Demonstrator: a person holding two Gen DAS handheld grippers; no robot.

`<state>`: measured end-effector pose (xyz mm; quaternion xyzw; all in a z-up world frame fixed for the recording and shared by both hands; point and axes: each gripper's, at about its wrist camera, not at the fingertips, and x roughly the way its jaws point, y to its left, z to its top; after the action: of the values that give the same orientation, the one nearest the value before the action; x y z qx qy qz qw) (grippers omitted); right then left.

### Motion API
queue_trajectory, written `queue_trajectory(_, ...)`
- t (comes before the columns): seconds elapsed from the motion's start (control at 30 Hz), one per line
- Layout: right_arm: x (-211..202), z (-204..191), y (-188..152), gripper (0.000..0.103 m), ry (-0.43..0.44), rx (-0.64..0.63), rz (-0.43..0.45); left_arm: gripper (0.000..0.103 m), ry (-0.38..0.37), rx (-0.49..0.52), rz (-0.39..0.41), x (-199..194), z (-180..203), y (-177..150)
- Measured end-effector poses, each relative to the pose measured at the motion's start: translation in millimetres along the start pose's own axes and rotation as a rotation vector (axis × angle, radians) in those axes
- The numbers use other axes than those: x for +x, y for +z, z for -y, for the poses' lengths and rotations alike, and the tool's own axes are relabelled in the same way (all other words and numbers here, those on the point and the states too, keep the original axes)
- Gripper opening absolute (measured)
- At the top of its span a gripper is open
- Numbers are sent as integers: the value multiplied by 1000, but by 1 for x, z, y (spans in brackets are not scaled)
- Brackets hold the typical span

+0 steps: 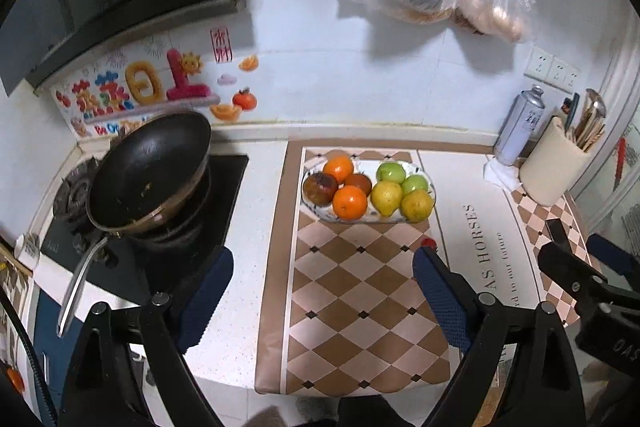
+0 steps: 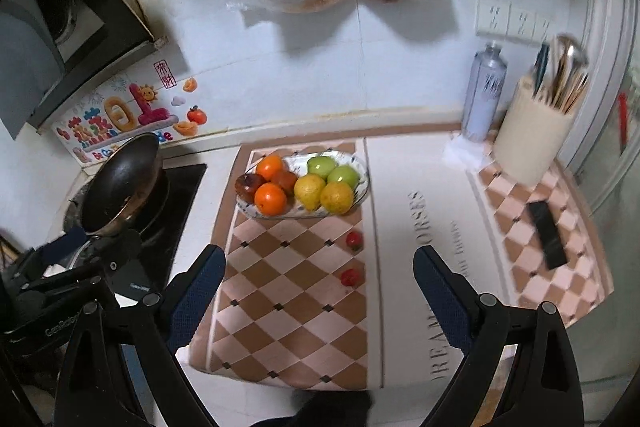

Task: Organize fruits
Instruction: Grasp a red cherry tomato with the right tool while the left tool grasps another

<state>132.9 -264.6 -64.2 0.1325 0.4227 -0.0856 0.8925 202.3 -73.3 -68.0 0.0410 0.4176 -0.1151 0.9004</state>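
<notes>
Fruits (image 1: 368,193) are heaped on an oval plate (image 1: 430,183) at the back of the checkered mat (image 1: 352,307), right of the black pan (image 1: 150,171). Two small red fruits (image 2: 352,259) lie nearer. Left gripper (image 1: 322,297) and right gripper (image 2: 316,293) are held spread and empty above the mat.

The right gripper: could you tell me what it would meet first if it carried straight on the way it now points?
Probably the checkered mat. The right gripper is open and empty, tilted down at bare mat short of the fruit plate. The nearer small red fruit lies close to that line, though depth is unclear.
</notes>
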Motion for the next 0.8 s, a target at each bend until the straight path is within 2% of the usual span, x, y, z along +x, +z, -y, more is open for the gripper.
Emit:
queue_trajectory(0.03, 16, 10, 0, 97, 11, 23, -34, 103, 10, -1, -14, 7, 1, 0)
queue_trajectory(0.23, 127, 62, -2, 97, 54, 97, -229, 103, 163, 32, -125, 77, 15, -8)
queue_trajectory(0.3, 166, 76, -3, 96, 75, 109, -278, 103, 204, 29, -189, 107, 19, -13)
queue_trajectory(0.4, 219, 88, -1, 83, 86, 98, -333, 103, 229, 10, -291, 151, 26, -22)
queue_trajectory(0.5, 263, 90, 3, 76, 99, 63, -371, 103, 249, 3, -365, 186, 34, -28)
queue_trajectory(0.6, 299, 87, 6, 64, 118, 13, -409, 103, 267, -7, -429, 215, 40, -32)
queue_trajectory(0.63, 310, 85, 5, 56, 127, -7, -423, 103, 270, -6, -443, 222, 43, -33)
queue_trajectory(0.7, 324, 81, 3, 31, 141, -35, -447, 103, 276, -3, -471, 236, 48, -35)
queue_trajectory(0.8, 325, 82, 3, 29, 167, -59, -426, 103, 254, 4, -507, 247, 58, -38)
